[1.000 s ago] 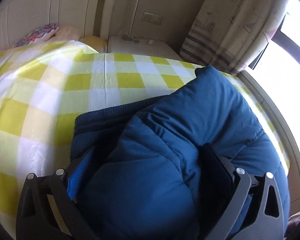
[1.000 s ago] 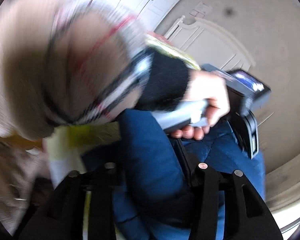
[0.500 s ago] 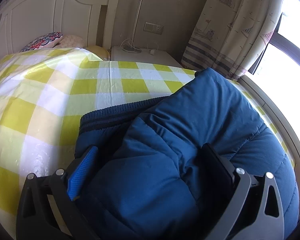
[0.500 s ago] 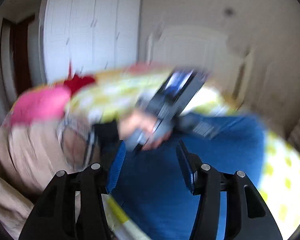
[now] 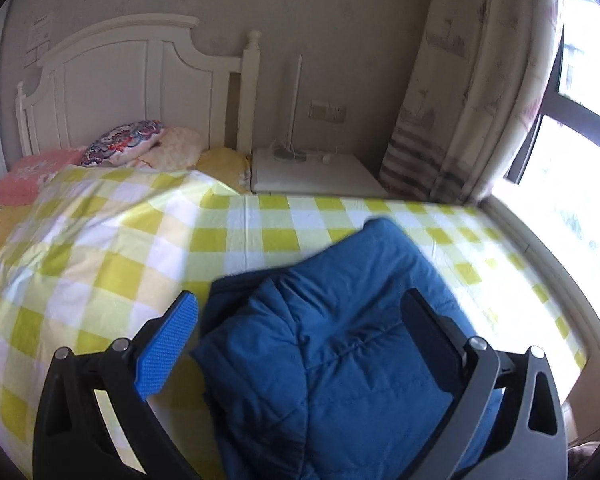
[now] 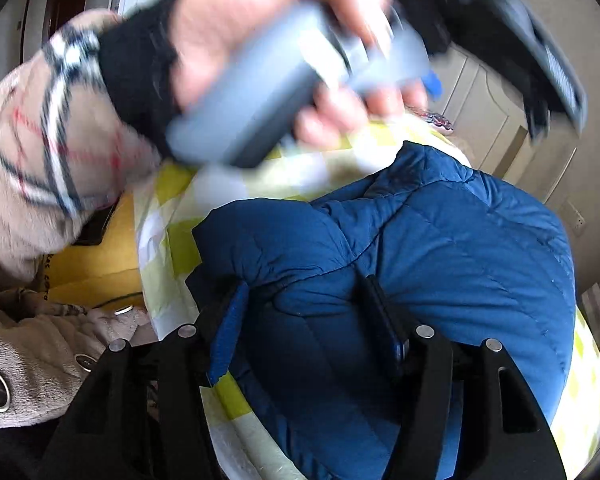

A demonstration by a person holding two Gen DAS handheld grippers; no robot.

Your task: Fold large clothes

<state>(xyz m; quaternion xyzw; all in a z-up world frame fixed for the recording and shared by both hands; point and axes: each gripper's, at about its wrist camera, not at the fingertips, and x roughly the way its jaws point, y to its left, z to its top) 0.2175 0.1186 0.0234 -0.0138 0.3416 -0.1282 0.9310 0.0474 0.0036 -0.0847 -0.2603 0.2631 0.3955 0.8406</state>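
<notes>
Now the blue puffer jacket (image 5: 340, 360) lies bundled near the bed's (image 5: 100, 260) window-side edge, mostly folded.
Left claw (image 5: 300, 344) stands released, clear of the fabric; right claw (image 6: 300, 320) has just been opening, jacket between its jaws, grip slackened. Tidying looks left; open checked quilt spreads toward the headboard (image 5: 140, 92).

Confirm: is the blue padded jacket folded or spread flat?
Folded: the blue padded jacket lies bunched in overlapping layers, a compact bundle on the yellow checked bedsheet.
</notes>
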